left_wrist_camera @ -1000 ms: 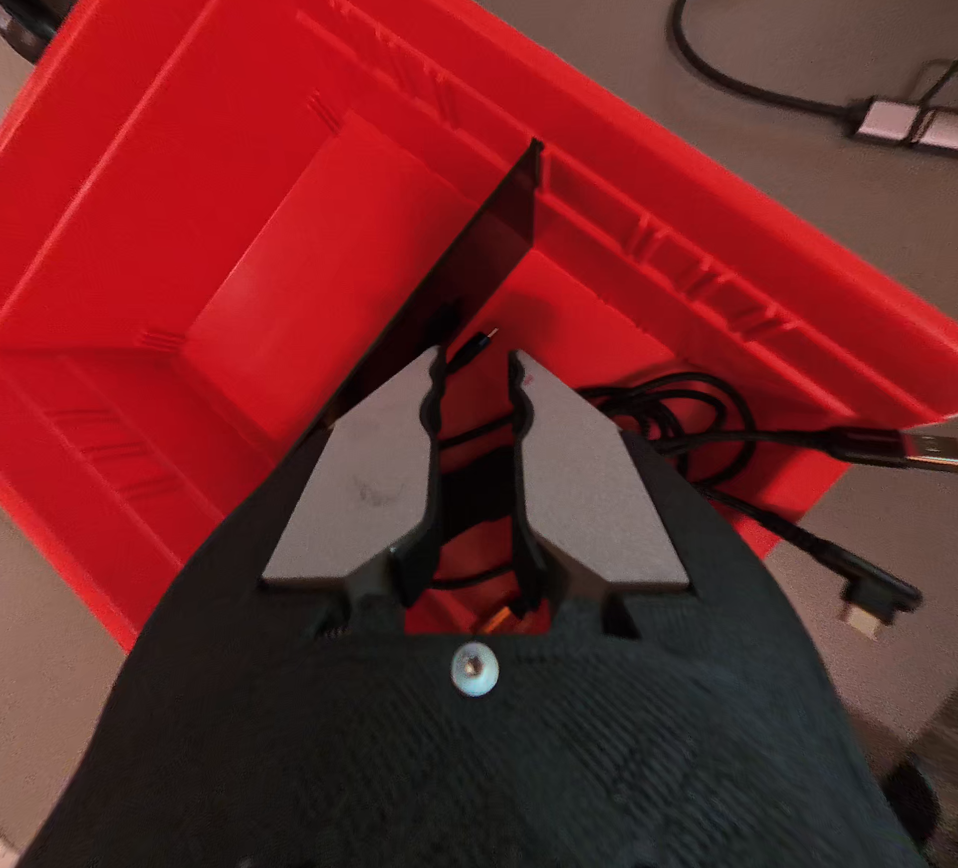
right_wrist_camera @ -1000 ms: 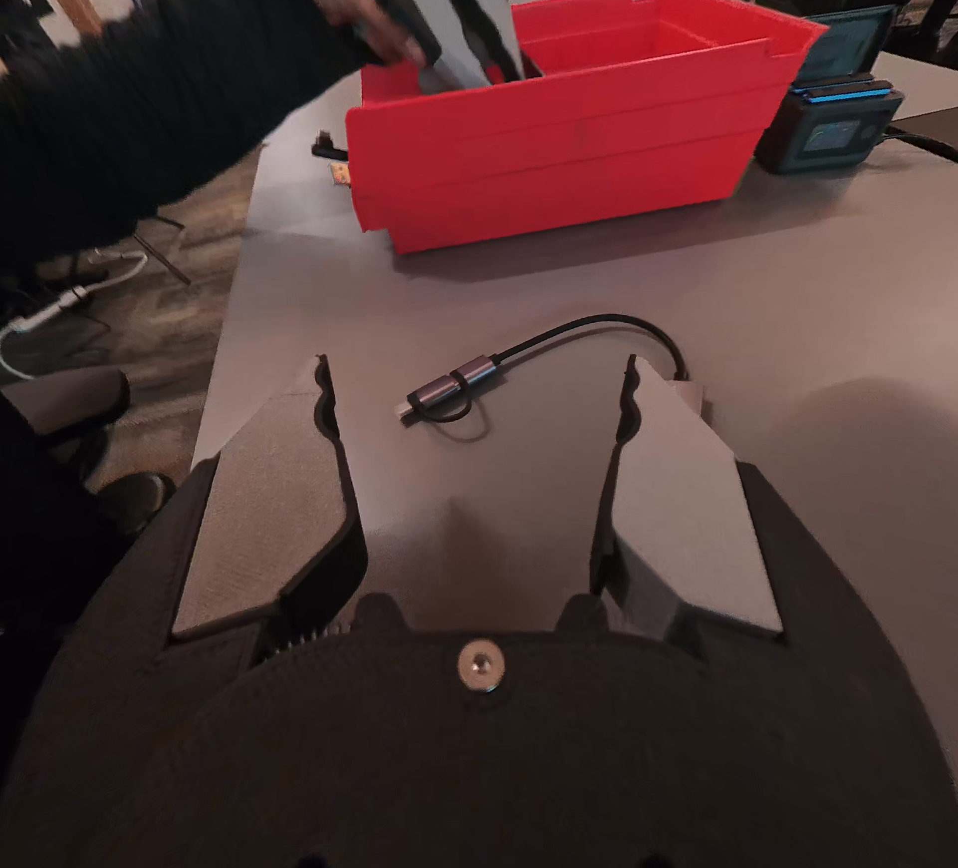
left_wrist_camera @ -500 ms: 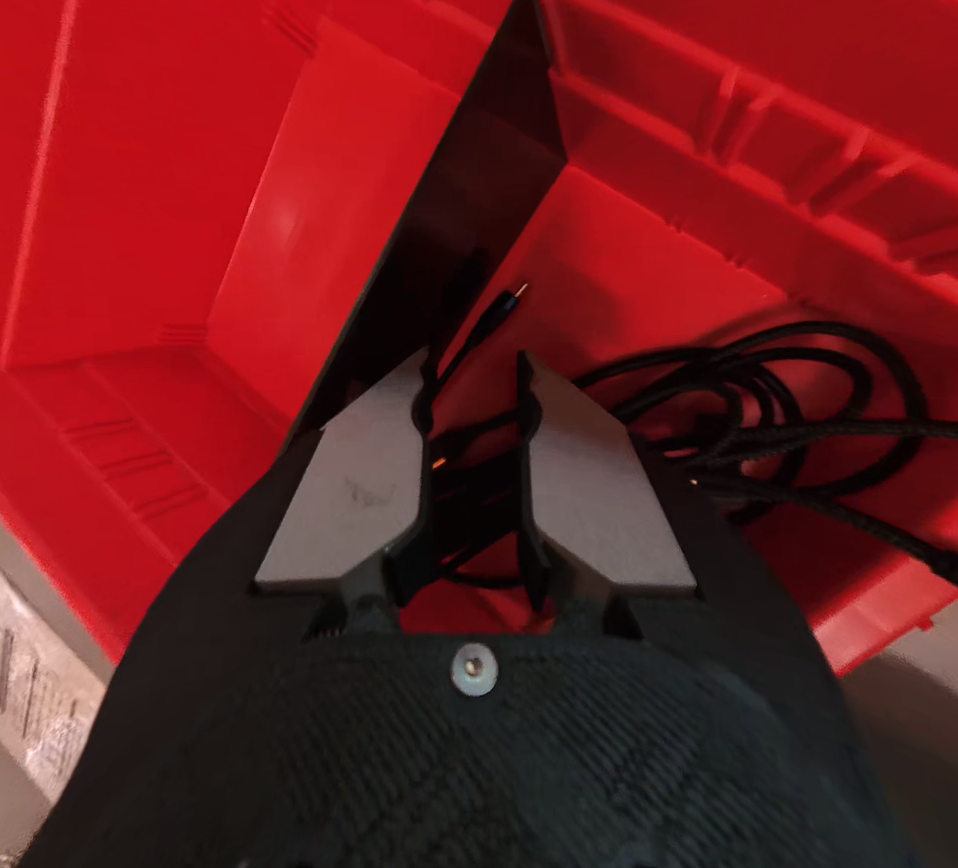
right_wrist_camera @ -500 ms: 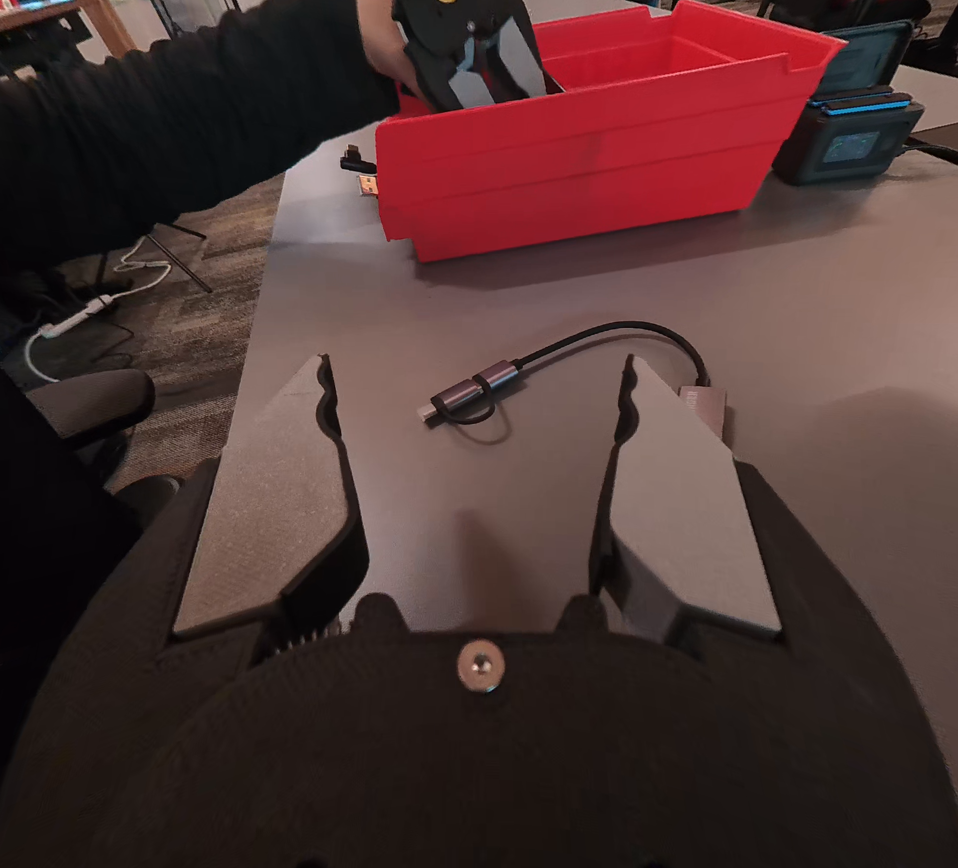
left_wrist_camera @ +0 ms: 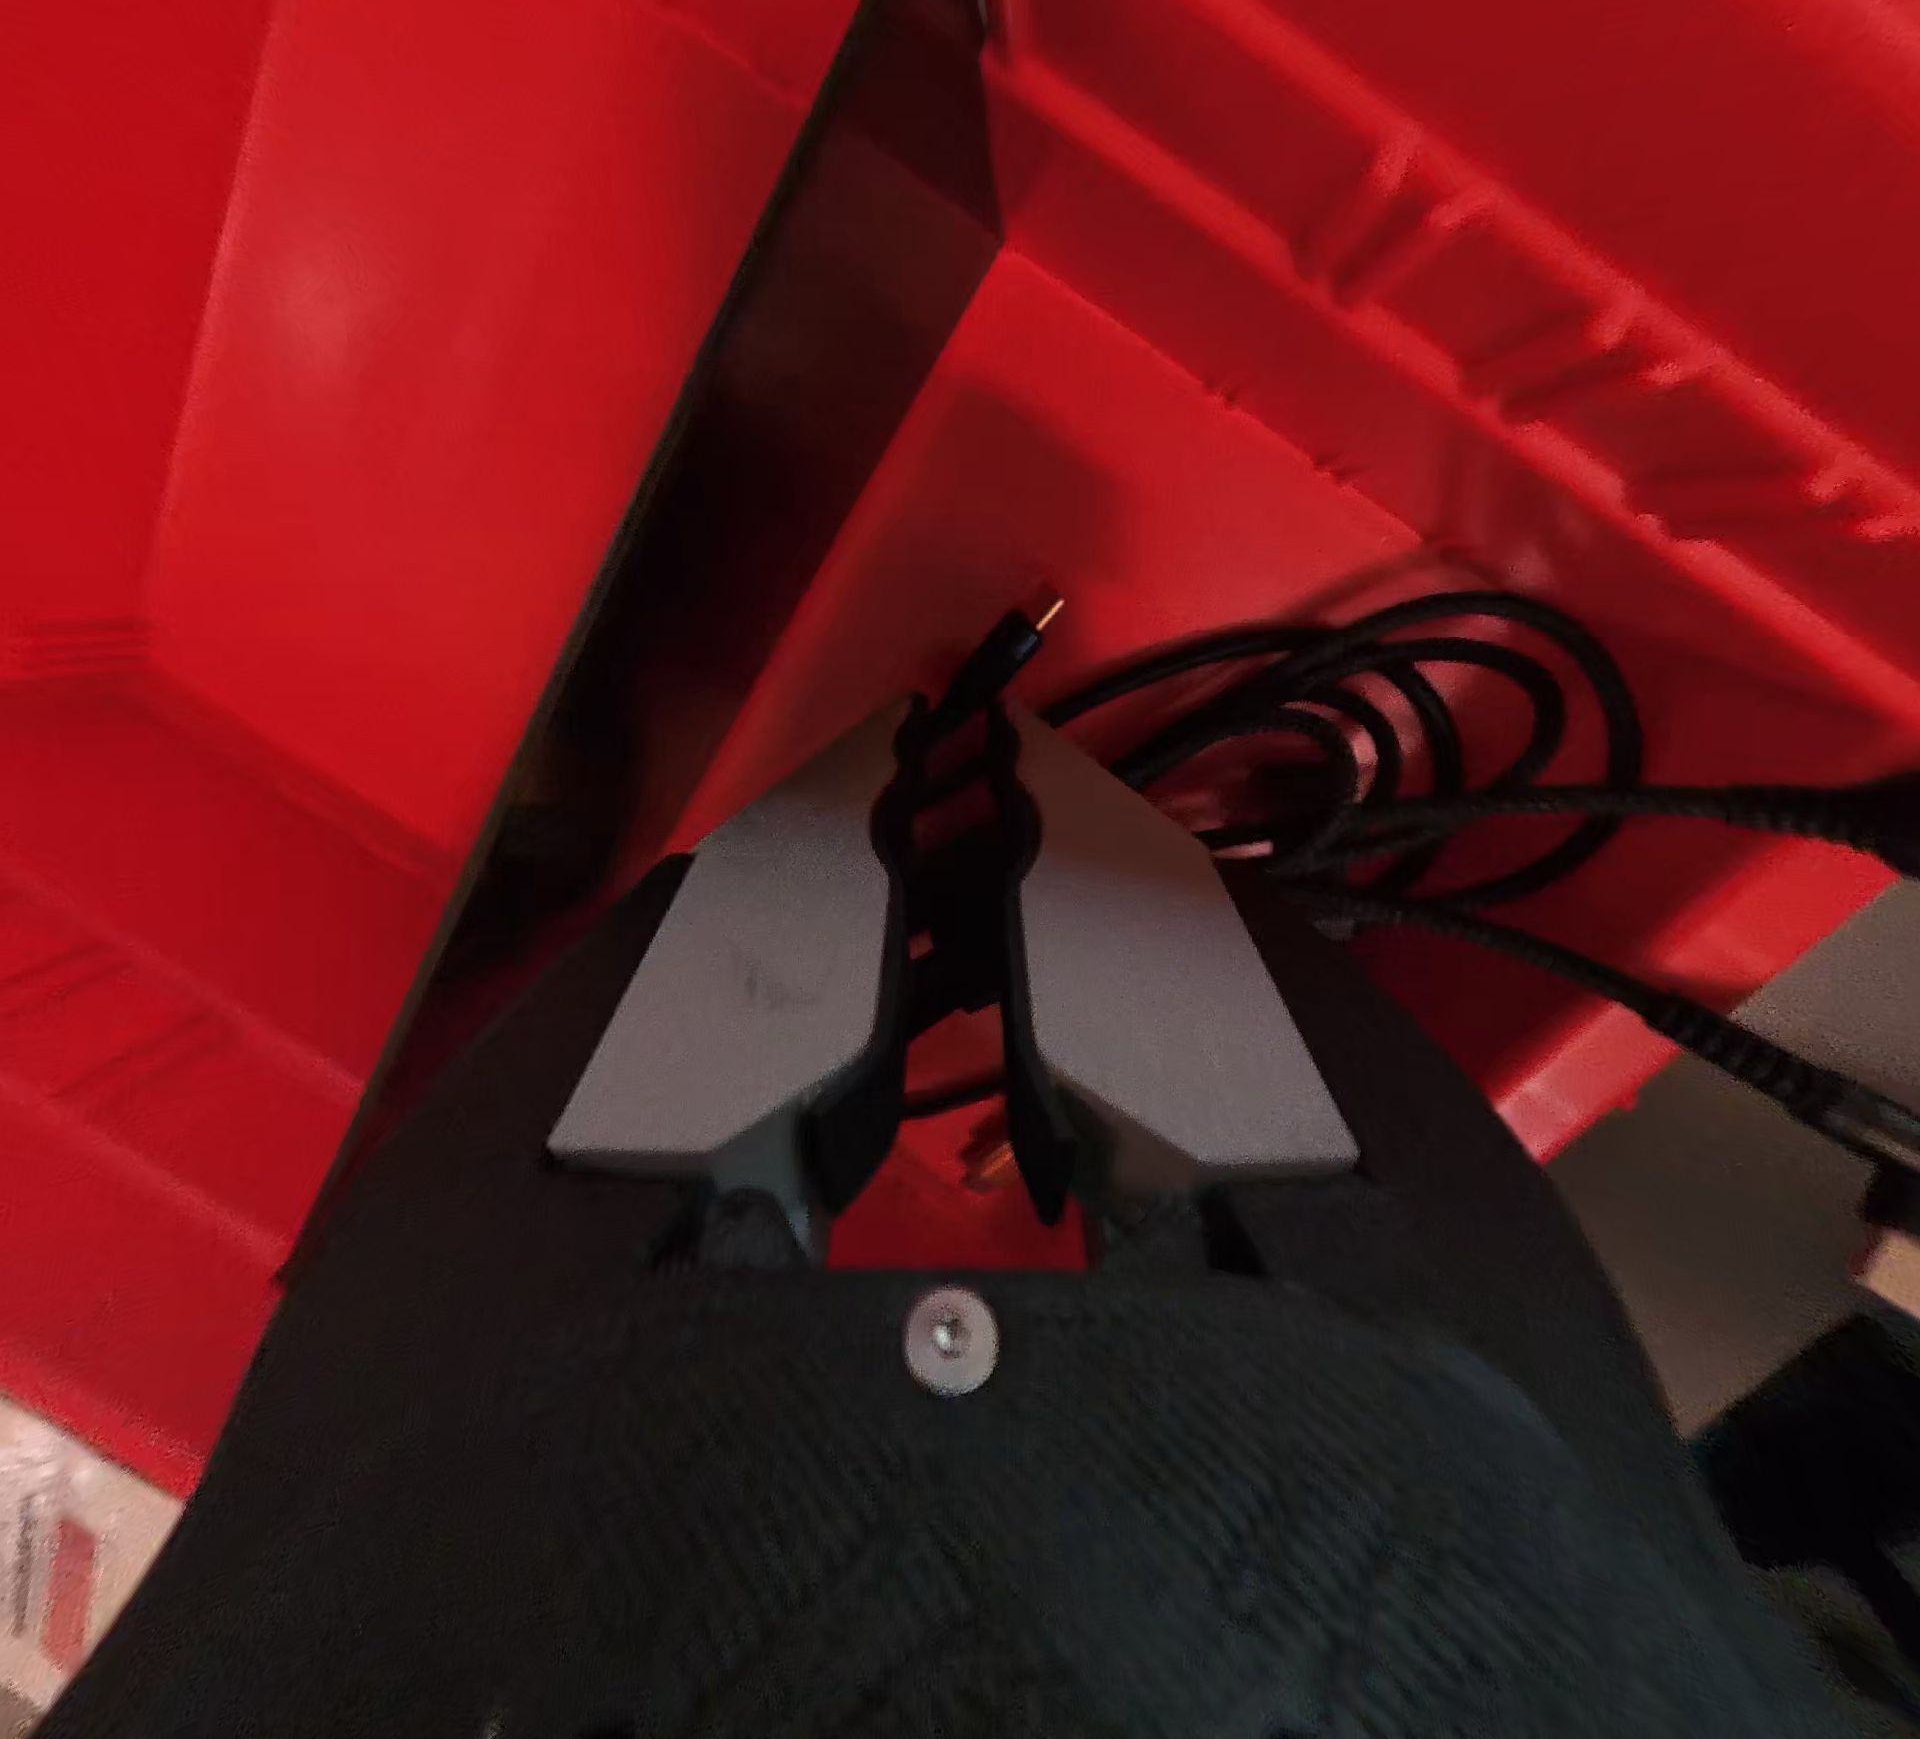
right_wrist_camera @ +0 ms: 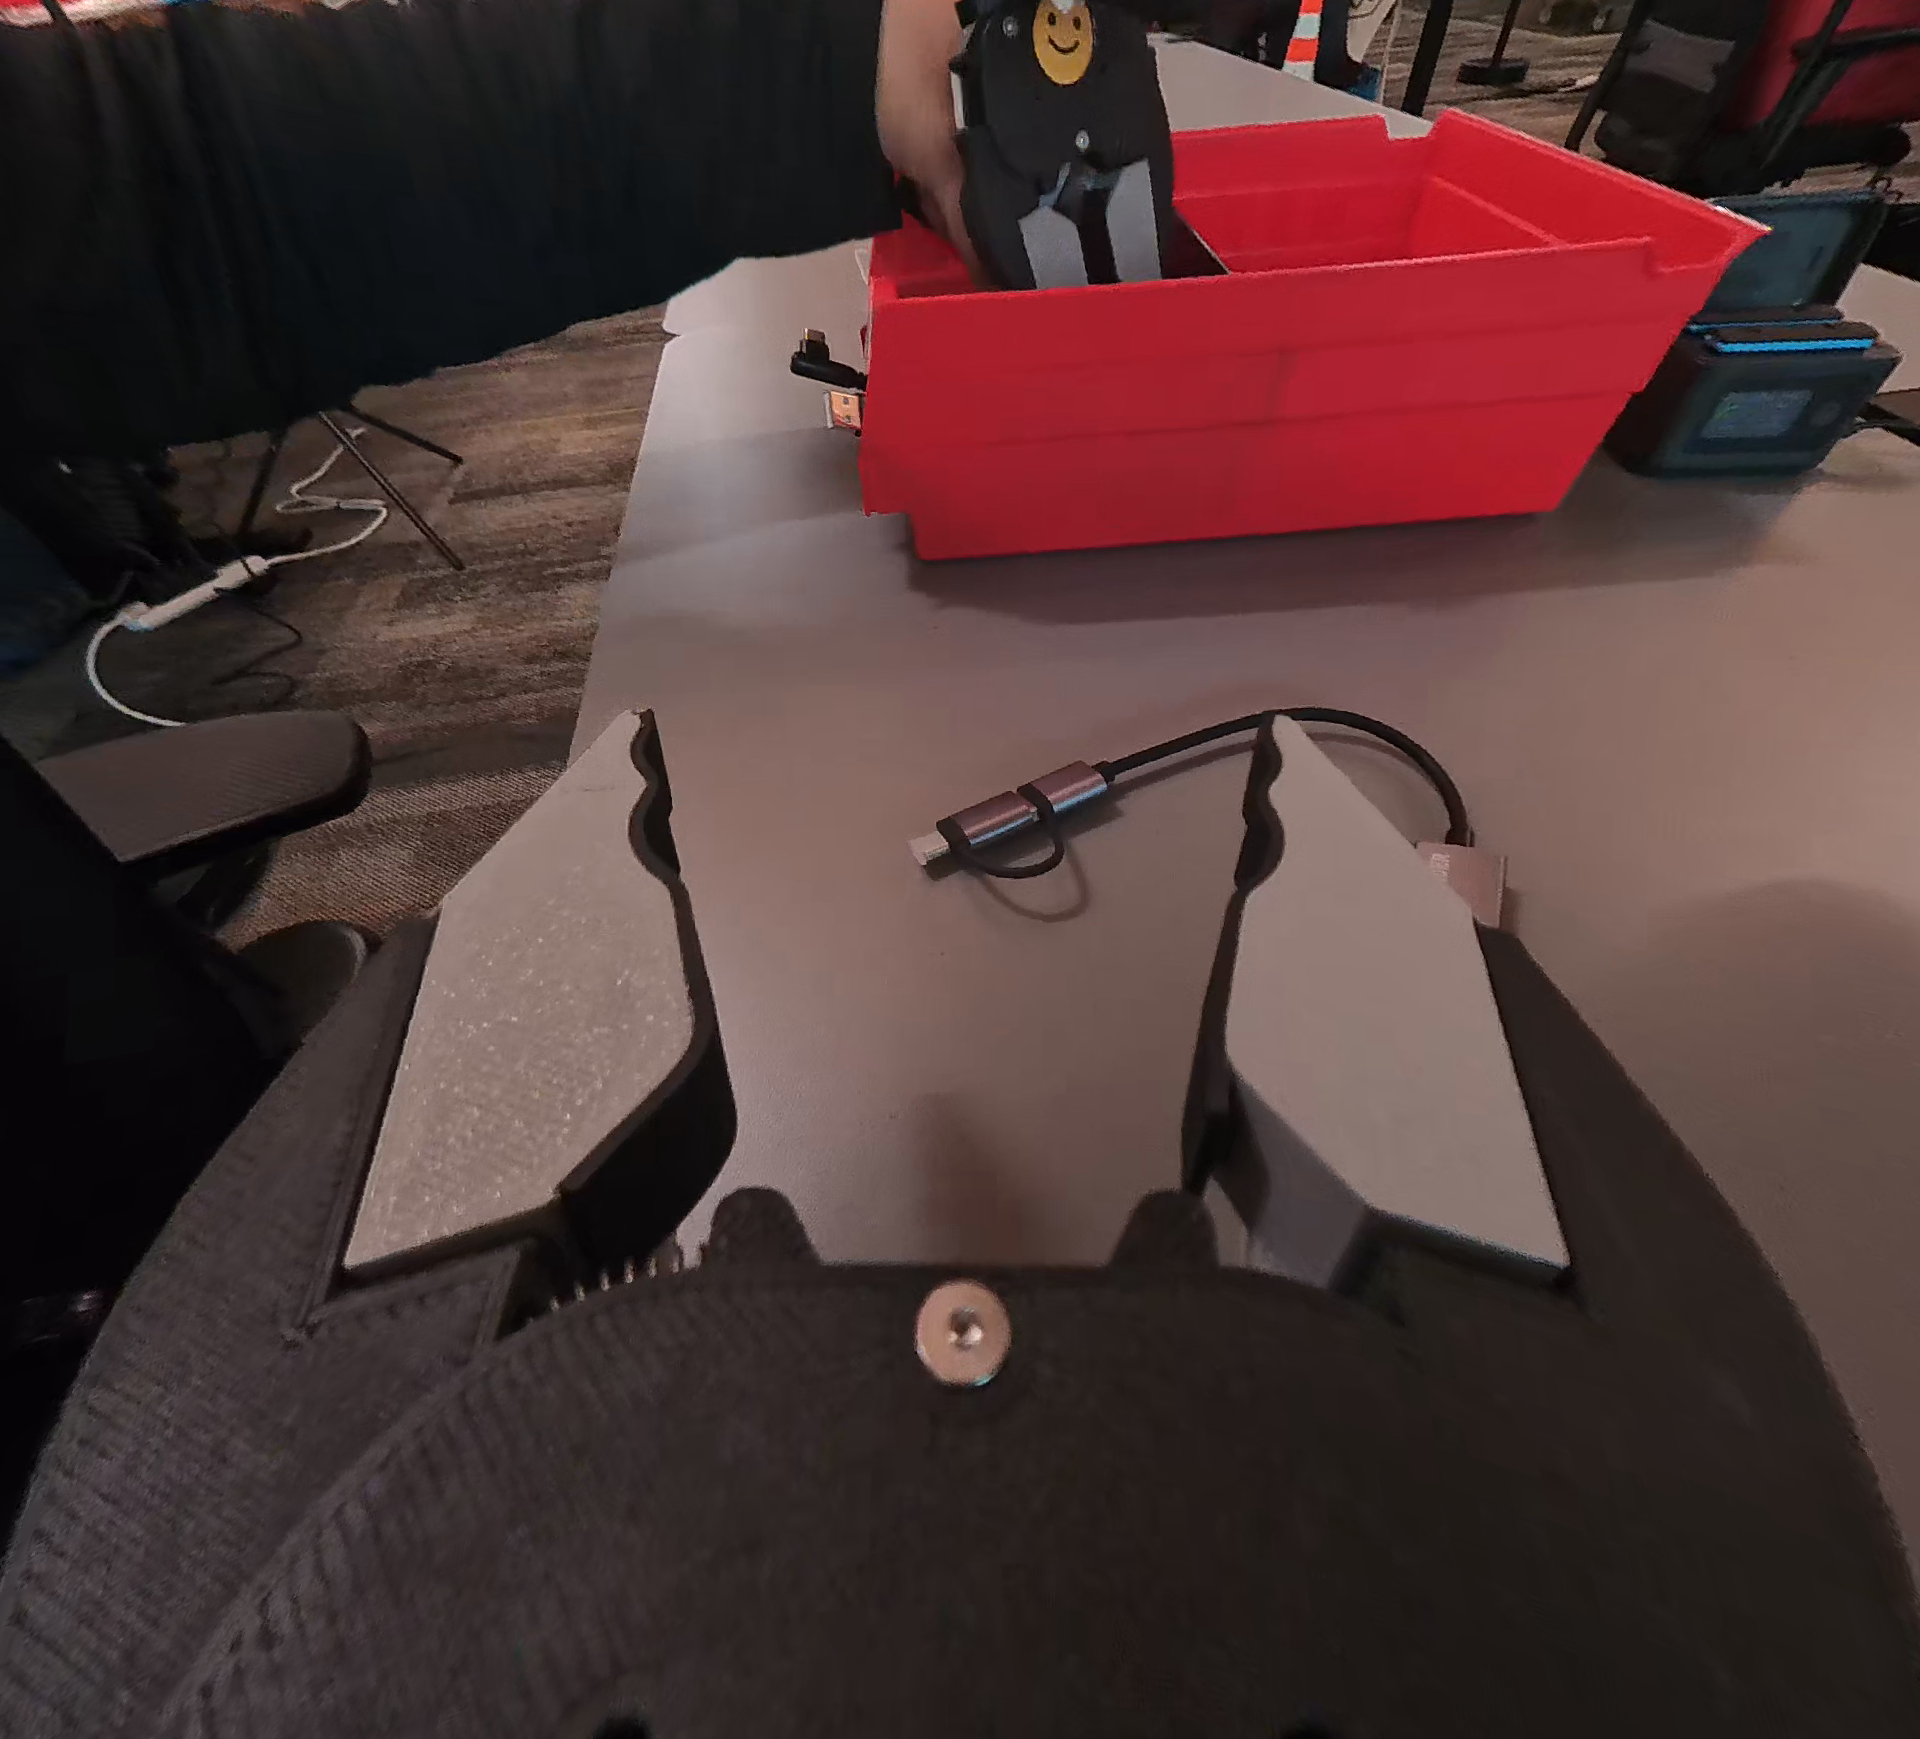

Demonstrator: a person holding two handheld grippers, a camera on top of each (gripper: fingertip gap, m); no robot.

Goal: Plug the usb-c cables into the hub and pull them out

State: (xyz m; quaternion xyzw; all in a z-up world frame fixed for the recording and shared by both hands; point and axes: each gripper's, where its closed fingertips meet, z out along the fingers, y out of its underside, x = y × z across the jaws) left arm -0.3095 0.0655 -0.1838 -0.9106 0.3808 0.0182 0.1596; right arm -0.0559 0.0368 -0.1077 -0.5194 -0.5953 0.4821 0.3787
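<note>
My left gripper (left_wrist_camera: 958, 733) is down inside the red bin (left_wrist_camera: 1351, 162), next to its black divider (left_wrist_camera: 831, 359). It is shut on a black usb-c cable just behind the plug (left_wrist_camera: 1023, 640), whose metal tip sticks out past the fingertips. The rest of the cable lies coiled (left_wrist_camera: 1455, 754) on the bin floor to the right. In the right wrist view the left gripper (right_wrist_camera: 1081, 235) reaches into the bin's left end. My right gripper (right_wrist_camera: 951, 754) is open and empty above the grey table (right_wrist_camera: 1039, 650). The grey hub (right_wrist_camera: 1465, 879) lies by its right finger, with the hub's lead and plug (right_wrist_camera: 1013, 822) between the fingers.
Two cable ends (right_wrist_camera: 826, 385) poke out at the red bin's (right_wrist_camera: 1247, 422) left side. A dark device with a screen (right_wrist_camera: 1756, 401) stands right of the bin. A person's black sleeve (right_wrist_camera: 468, 162) reaches in from the left. A chair (right_wrist_camera: 208, 785) stands off the table's left edge. Tip to tip, the grippers are about 30 cm apart.
My left gripper went deeper into the bin and its pads closed on the black cable behind the plug. My right gripper stayed open over the hub's lead.
</note>
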